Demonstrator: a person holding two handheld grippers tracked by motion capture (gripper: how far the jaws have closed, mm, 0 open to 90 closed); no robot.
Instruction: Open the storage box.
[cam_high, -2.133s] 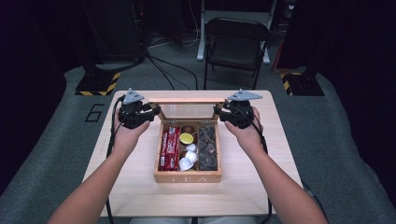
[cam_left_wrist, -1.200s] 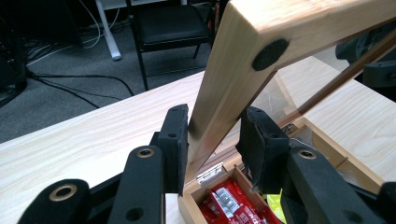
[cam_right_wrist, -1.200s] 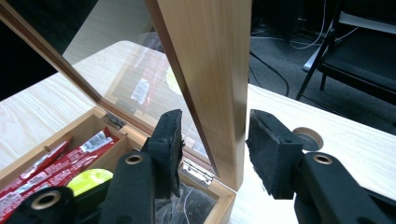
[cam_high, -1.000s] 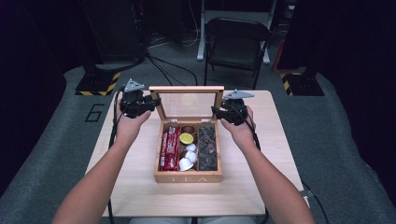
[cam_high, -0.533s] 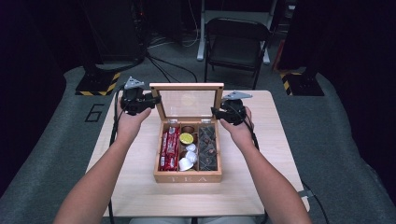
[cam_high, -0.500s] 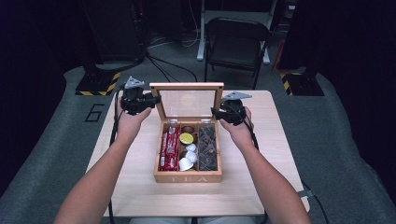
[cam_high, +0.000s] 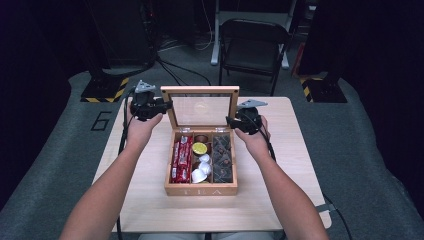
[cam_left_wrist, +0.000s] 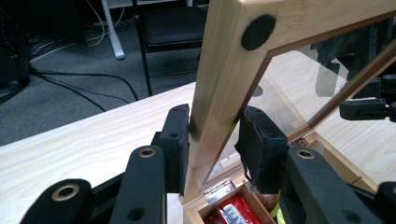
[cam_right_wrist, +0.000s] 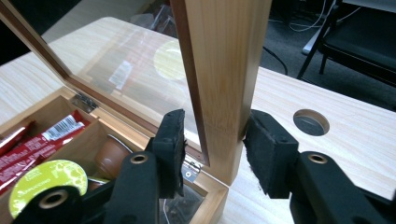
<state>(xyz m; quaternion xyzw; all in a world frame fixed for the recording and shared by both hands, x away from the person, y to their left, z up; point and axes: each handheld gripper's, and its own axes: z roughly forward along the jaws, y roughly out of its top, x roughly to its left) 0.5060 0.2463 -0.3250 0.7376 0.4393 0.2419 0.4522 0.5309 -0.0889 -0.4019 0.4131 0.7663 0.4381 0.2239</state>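
2 grippers meet the lid (cam_high: 200, 106) of the box (cam_high: 201, 189), 1 on each side rail. the box sits mid-table (cam_high: 280, 200) with the lid raised about upright on its back hinges, glass pane facing us.

our left gripper (cam_high: 161, 106) is clamped on the lid's left rail, about halfway up; in the left gripper view both pads press the wood, the left one (cam_left_wrist: 180, 140) flat on the outer face, the other on the inner edge by the glass.

our right gripper (cam_high: 230, 121) straddles the right rail low down, close above the hinge. its jaws have just been closing with the rail between them; in the right gripper view the right pad (cam_right_wrist: 267, 154) touches the outer face, while the left pad shows a thin gap to the inner edge, so it has no grip on the wood.

behind the lid the table runs on a little way to its far edge, then the chair (cam_high: 252, 45) stands beyond. bare table lies wide to both sides of the box and in front of it. inside we see 3 compartments: red sachets (cam_high: 182, 159) on the left, pods (cam_high: 200, 149) in the middle, dark bags (cam_high: 222, 157) on the right.
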